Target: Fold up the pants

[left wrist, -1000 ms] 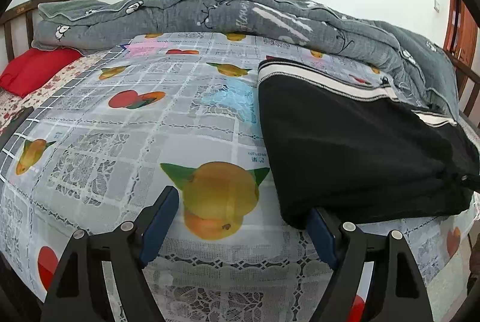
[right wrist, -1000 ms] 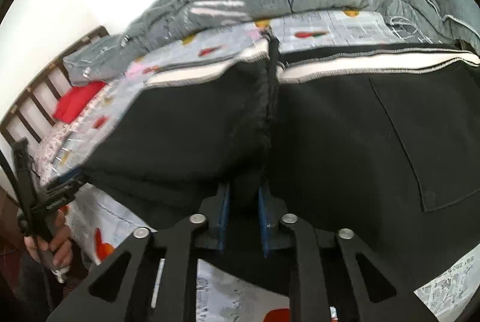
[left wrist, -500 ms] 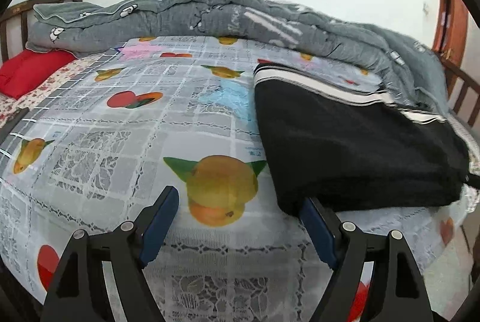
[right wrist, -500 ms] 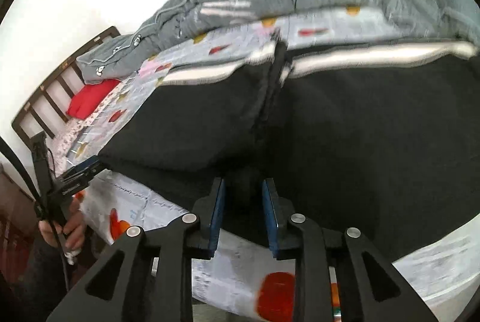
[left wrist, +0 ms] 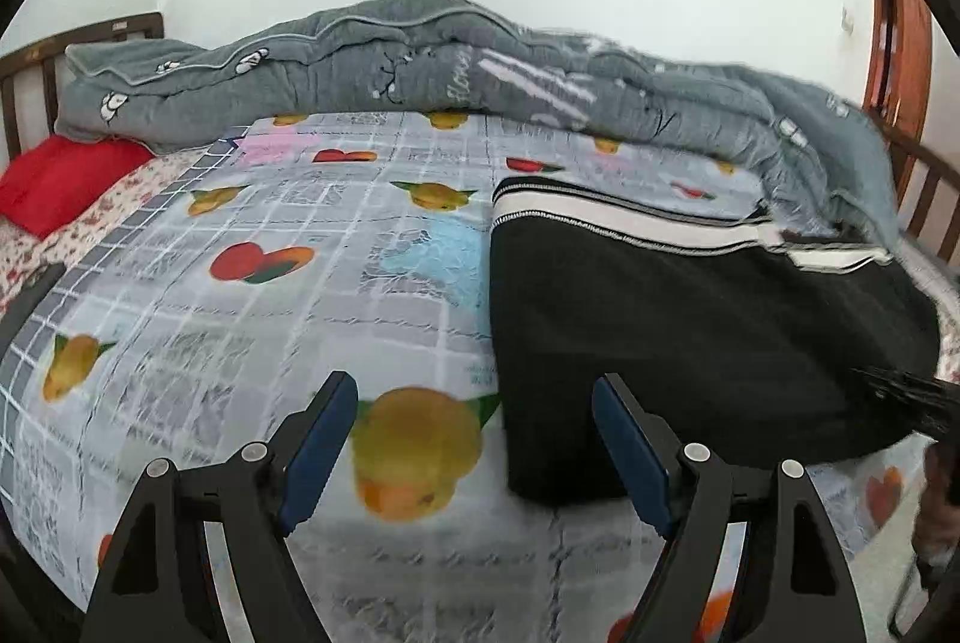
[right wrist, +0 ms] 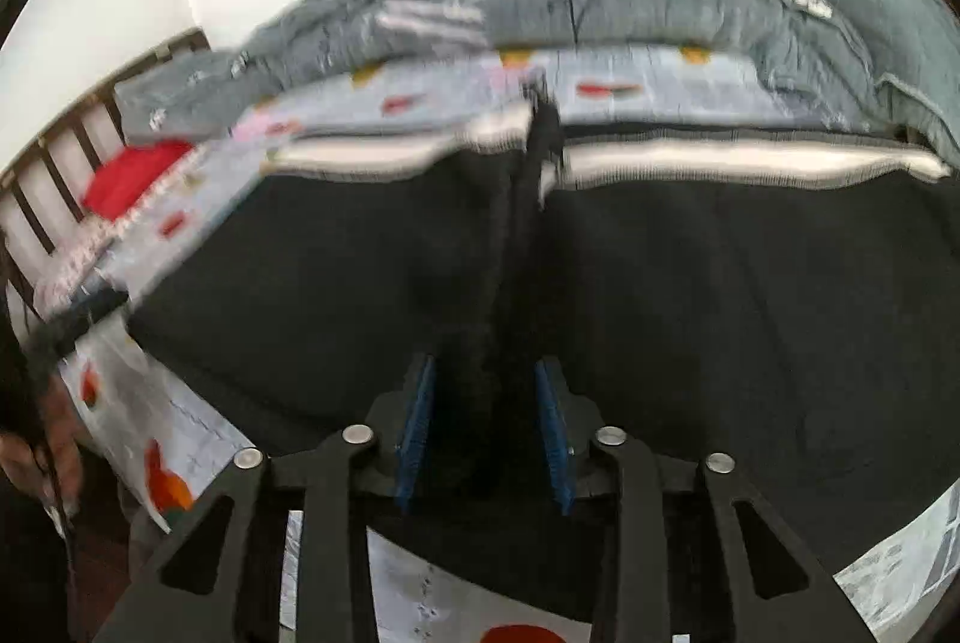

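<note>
The black pants [left wrist: 690,319] with a white striped waistband lie folded on the bed's right half. In the left wrist view my left gripper [left wrist: 474,451] is open and empty, low over the sheet, its right finger at the pants' near left corner. In the right wrist view my right gripper [right wrist: 483,430] has parted jaws around a raised ridge of the pants [right wrist: 720,295], and the blue pads [right wrist: 417,427] stand apart from the cloth. The view is blurred.
A fruit-print sheet [left wrist: 270,295] covers the bed. A grey quilt [left wrist: 420,67] is piled along the far side. A red pillow [left wrist: 54,181] lies at the left by the wooden headboard. The bed edge is close below both grippers.
My right gripper has opened, letting go of the pants fold it pinched. My left gripper has shifted slightly toward the pants' corner and stays open.
</note>
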Demonstrator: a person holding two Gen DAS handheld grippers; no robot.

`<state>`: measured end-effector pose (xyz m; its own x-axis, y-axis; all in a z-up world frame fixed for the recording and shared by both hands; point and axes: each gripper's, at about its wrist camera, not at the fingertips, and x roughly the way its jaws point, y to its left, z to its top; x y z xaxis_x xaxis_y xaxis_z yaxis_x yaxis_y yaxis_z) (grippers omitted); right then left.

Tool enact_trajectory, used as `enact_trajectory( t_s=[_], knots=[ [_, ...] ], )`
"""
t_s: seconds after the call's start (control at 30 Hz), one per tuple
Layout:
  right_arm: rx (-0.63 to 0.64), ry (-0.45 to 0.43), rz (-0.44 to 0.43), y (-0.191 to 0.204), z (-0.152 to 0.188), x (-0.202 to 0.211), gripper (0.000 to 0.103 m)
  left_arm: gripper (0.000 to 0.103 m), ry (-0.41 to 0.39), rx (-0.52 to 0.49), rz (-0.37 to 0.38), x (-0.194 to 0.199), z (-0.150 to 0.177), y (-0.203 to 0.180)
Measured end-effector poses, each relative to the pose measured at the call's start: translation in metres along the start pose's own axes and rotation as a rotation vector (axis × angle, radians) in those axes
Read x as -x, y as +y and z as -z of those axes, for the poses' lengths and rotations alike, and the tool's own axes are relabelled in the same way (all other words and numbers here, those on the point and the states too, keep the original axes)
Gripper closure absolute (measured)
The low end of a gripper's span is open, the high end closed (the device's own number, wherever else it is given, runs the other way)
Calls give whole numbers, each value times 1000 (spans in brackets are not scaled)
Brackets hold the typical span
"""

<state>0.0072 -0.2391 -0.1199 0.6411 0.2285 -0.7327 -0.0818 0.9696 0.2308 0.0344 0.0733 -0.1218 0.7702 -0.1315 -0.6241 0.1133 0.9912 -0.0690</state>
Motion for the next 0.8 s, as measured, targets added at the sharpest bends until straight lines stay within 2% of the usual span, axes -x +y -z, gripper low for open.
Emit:
enact_trajectory(
  t_s=[0.07,0.13,0.2,0.33,0.37,0.5,0.57,0.7,0.8],
  knots=[
    [-17,10,-14,-2,0,3,69,23,31,-12,-23,-10,0,-5],
    [-45,22,-45,-6,-2,11,69,23,96,-24,-27,-23,5,-9],
    [-50,-6,-51,-13,-5,28,68,23,115,-27,-20,-24,11,-10],
    [-88,-94,99,-54,-7,68,54,24,86,11,31,-14,8,-3],
    [-107,-104,129,-65,-7,74,54,24,80,22,37,-14,6,-2],
    [-280,-142,297,-149,7,107,47,24,92,47,65,-22,-6,-4],
    [-376,-147,328,-187,14,115,47,25,97,55,107,-27,-8,-8],
    [-513,-151,291,-242,23,113,47,25,134,101,183,-40,-3,-14],
    [-563,-162,243,-266,21,101,47,25,142,134,207,-44,-1,-16]
  ],
)
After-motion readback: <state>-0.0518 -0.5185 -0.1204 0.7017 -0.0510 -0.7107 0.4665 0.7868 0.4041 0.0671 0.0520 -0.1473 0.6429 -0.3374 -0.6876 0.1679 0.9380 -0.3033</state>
